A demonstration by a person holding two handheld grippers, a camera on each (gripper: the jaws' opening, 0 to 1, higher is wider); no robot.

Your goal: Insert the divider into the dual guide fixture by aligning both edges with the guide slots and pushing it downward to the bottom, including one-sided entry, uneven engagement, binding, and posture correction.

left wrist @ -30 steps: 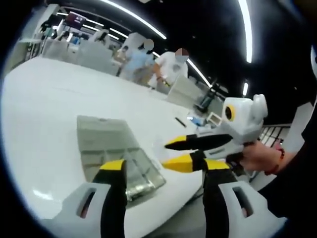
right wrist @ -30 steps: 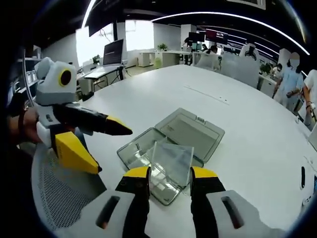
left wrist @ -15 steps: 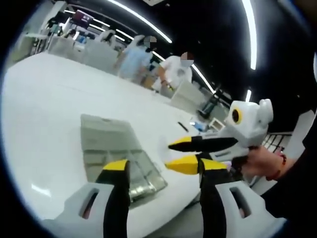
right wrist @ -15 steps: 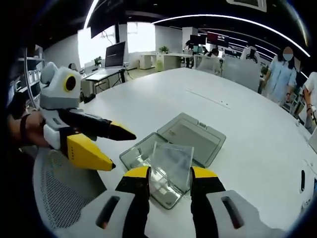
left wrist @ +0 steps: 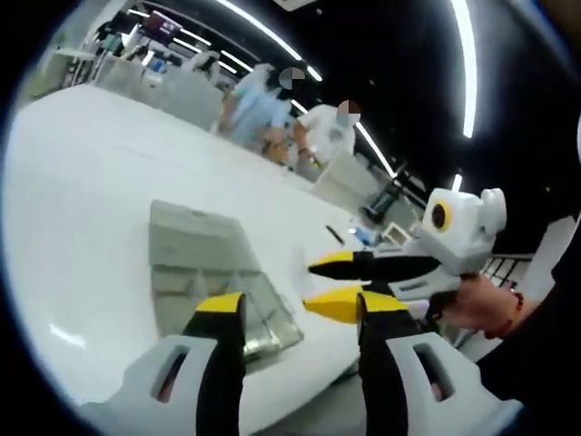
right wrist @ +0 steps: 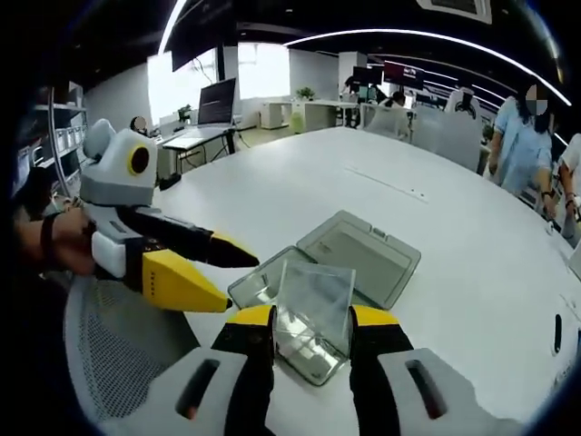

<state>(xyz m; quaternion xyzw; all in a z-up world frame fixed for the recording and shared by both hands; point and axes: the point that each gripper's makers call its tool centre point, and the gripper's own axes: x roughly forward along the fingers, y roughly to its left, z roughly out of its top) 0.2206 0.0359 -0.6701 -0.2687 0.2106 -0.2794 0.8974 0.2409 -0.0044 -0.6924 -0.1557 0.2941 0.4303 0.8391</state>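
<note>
The insertion has not begun. In the right gripper view the right gripper (right wrist: 311, 318) has its yellow-tipped fingers (right wrist: 252, 320) closed on the lower edge of the divider (right wrist: 315, 292), a clear plastic sheet held upright above the dual guide fixture (right wrist: 283, 300). No edge of the sheet sits in a slot as far as can be seen.

The fixture is a clear compartment box with its lid (right wrist: 361, 250) thrown open flat behind it, lying near the edge of the white surface (right wrist: 300, 191) closest to the person.

The left gripper (right wrist: 214, 267) hovers beside the box, fingers parted and holding nothing; the left gripper view shows the same gap between its own fingers (left wrist: 221, 313), with the box (left wrist: 227, 291) just beyond them.

All the real work is left: lowering the divider, catching both edges in the slots, correcting any tilt or binding, and pressing it to the bottom.
</note>
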